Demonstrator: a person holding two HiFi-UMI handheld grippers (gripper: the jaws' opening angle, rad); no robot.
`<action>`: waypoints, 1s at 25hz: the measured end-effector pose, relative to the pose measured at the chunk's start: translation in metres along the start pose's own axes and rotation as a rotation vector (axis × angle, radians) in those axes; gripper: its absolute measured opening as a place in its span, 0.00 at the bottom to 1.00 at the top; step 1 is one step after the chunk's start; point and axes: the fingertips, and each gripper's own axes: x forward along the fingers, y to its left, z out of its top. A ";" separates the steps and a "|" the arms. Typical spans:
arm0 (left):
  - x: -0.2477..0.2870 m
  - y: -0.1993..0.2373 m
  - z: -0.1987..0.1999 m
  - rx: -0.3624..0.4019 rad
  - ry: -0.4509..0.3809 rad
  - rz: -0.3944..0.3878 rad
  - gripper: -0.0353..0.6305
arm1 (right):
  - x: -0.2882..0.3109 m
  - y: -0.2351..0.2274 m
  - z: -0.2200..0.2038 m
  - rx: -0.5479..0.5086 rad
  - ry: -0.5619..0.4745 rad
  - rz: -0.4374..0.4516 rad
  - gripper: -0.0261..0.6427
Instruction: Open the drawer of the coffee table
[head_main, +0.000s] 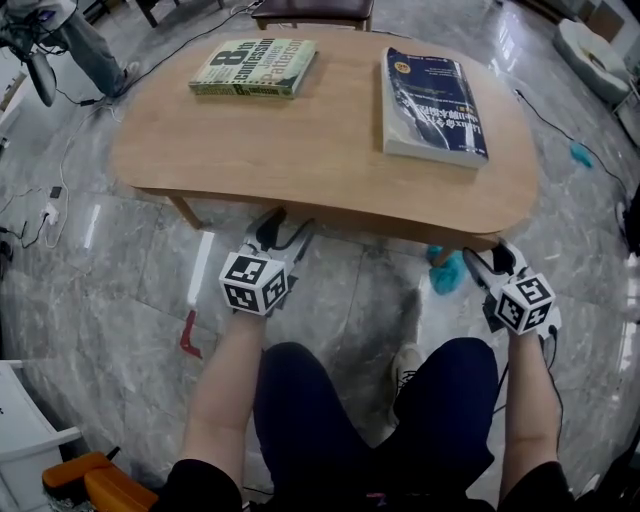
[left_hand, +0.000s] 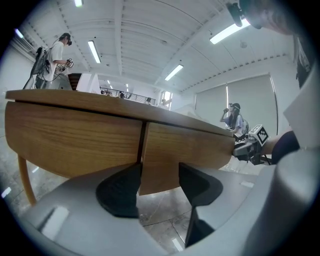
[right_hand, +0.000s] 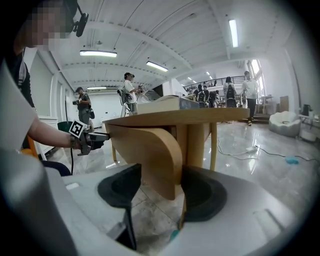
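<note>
The oval wooden coffee table (head_main: 320, 130) stands in front of me, with its drawer front under the near edge. In the left gripper view the drawer front (left_hand: 190, 150) is a wood panel right of a dark seam. My left gripper (left_hand: 159, 187) (head_main: 285, 226) is open, its pads to either side of the panel's lower left corner, not pressing on it. My right gripper (right_hand: 161, 190) (head_main: 488, 256) is at the table's right end. The panel's curved end (right_hand: 150, 145) hangs between its pads, with a gap showing at the left pad.
Two books lie on the tabletop, a green one (head_main: 255, 68) at the back left and a blue one (head_main: 432, 105) at the right. A teal thing (head_main: 447, 272) lies on the marble floor under the table. My knees are below the grippers. Other people stand far off.
</note>
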 end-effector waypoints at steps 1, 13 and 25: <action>-0.003 -0.001 -0.001 -0.002 -0.003 -0.003 0.42 | -0.002 0.002 -0.002 0.002 0.003 -0.002 0.41; -0.044 -0.016 -0.015 0.022 0.022 -0.010 0.40 | -0.026 0.027 -0.017 0.064 -0.004 -0.036 0.40; -0.084 -0.042 -0.029 0.047 0.086 -0.040 0.40 | -0.058 0.051 -0.034 0.060 0.028 -0.035 0.40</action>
